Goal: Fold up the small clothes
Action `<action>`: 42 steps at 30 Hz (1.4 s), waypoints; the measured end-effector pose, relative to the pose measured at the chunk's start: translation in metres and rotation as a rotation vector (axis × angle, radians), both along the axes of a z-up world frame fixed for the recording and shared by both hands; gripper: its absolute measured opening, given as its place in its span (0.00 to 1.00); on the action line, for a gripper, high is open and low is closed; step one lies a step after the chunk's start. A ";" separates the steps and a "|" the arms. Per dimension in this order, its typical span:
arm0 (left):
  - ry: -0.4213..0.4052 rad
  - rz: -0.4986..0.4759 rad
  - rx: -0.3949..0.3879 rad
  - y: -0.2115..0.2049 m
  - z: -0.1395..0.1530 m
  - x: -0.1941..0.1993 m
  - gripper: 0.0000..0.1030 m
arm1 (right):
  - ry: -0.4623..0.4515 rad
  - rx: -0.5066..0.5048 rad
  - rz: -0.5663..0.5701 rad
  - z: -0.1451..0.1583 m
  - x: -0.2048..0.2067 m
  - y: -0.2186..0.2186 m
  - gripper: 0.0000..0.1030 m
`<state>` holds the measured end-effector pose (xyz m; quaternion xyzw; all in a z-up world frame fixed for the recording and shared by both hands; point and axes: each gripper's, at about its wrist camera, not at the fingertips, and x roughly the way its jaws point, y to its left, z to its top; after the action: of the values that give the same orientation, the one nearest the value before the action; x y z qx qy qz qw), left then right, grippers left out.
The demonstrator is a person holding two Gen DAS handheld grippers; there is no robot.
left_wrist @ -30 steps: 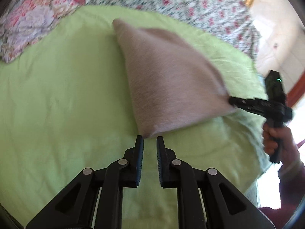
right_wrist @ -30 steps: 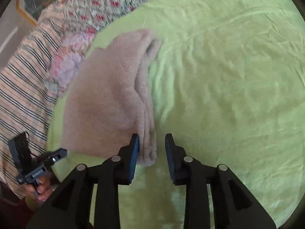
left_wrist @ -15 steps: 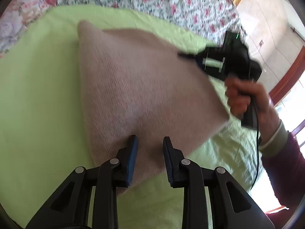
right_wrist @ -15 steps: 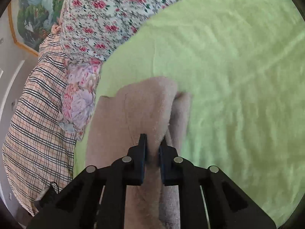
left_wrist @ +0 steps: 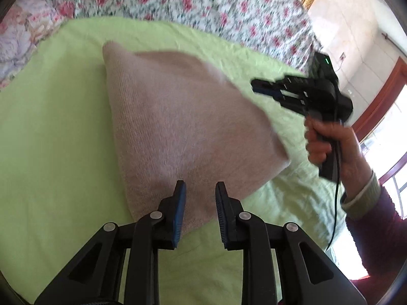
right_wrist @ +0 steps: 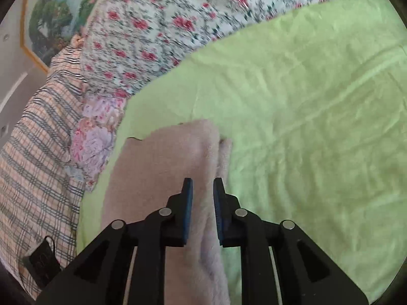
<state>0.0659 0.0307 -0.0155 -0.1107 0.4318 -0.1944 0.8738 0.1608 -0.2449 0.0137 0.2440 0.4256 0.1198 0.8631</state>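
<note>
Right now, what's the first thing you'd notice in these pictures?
The fuzzy pinkish-brown folded cloth, lying in the middle of a bright green sheet. Behind the sheet is a blanket covered in red roses. The left tool hangs open at the cloth's near edge, and the right tool is open above its folded side.

Bright, even daylight, entering from the window (left_wrist: 391, 178) at right of the left wrist view, blown out to white glare. Soft, faint shadows only on the green bedsheet (left_wrist: 51, 127). Strong fisheye curvature with dark vignette at all corners. Motion blur on the floral quilt (right_wrist: 178, 25), the far edge of the pink knit garment (left_wrist: 178, 117) and the right claw (left_wrist: 264, 89). Near claw fingers (right_wrist: 187, 203) sharp.
</note>
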 end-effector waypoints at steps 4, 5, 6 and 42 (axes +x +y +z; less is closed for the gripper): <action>-0.049 0.060 -0.020 0.010 0.021 0.005 0.26 | -0.026 -0.047 0.066 0.012 -0.024 0.019 0.17; -0.056 0.071 -0.025 0.012 0.023 0.009 0.26 | -0.027 -0.053 0.084 0.012 -0.027 0.025 0.17; -0.060 0.089 -0.022 0.015 0.024 0.014 0.27 | -0.024 -0.063 0.099 0.011 -0.028 0.029 0.17; 0.063 0.092 0.015 0.027 -0.020 -0.028 0.24 | 0.092 -0.234 0.090 -0.034 -0.101 0.041 0.18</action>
<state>0.0381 0.0573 -0.0353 -0.1299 0.4551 -0.1474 0.8685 0.0601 -0.2040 -0.0207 0.1275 0.4864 0.0965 0.8590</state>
